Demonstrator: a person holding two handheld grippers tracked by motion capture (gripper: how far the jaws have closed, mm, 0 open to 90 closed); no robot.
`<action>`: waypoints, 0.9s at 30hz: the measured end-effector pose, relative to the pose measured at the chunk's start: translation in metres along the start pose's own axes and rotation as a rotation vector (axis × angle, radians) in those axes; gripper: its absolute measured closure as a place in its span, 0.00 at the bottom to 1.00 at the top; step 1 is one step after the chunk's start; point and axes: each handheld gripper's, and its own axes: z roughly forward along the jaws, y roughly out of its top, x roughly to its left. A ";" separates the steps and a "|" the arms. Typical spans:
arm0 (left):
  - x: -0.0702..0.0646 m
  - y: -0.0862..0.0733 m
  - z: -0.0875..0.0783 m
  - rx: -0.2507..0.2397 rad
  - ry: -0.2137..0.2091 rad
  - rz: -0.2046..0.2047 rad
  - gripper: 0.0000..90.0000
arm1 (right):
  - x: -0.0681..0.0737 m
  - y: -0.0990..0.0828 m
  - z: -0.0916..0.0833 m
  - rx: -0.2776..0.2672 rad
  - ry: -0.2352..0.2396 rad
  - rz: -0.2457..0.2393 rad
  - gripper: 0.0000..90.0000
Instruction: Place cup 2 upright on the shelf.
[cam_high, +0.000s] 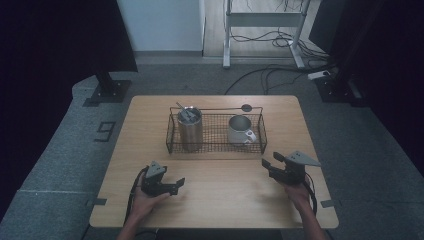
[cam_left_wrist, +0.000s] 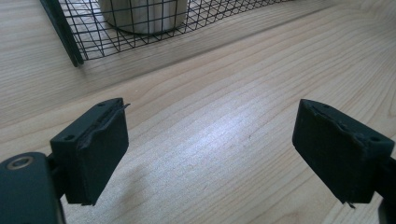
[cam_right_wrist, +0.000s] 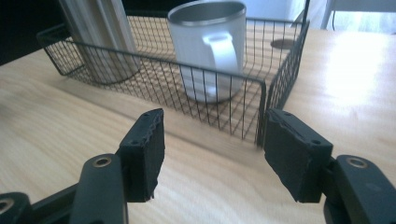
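A black wire basket (cam_high: 216, 150) stands at the middle of the wooden table (cam_high: 215, 205). In it, a steel canister (cam_high: 190, 131) with utensils stands at the left and a white-handled steel mug (cam_high: 240, 130) at the right. My left gripper (cam_high: 176, 186) rests low near the front left, open, with bare wood between its jaws (cam_left_wrist: 212, 121); the basket corner (cam_left_wrist: 70, 42) and the canister base (cam_left_wrist: 144, 16) lie beyond it. My right gripper (cam_high: 270, 162) is open and holds nothing, just in front of the basket's right corner (cam_right_wrist: 261, 93). It (cam_right_wrist: 212, 135) faces the mug (cam_right_wrist: 210, 51) and the canister (cam_right_wrist: 100, 42).
A round dark grommet (cam_high: 246, 107) sits in the table behind the basket. On the floor beyond the table are a white desk frame (cam_high: 262, 20), cables (cam_high: 270, 75) and dark stand bases (cam_high: 107, 92) at both sides. The table's front edge runs just behind my hands.
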 end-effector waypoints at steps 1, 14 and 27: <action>0.000 0.000 0.000 -0.001 0.001 0.001 0.12 | 0.000 -0.003 -0.001 0.005 -0.003 0.000 0.42; 0.000 -0.002 0.002 0.006 -0.002 -0.001 0.13 | 0.000 -0.027 -0.008 0.049 -0.018 0.001 0.42; -0.001 -0.002 0.002 0.007 0.000 0.005 0.13 | -0.001 -0.030 -0.008 0.054 -0.030 -0.001 0.42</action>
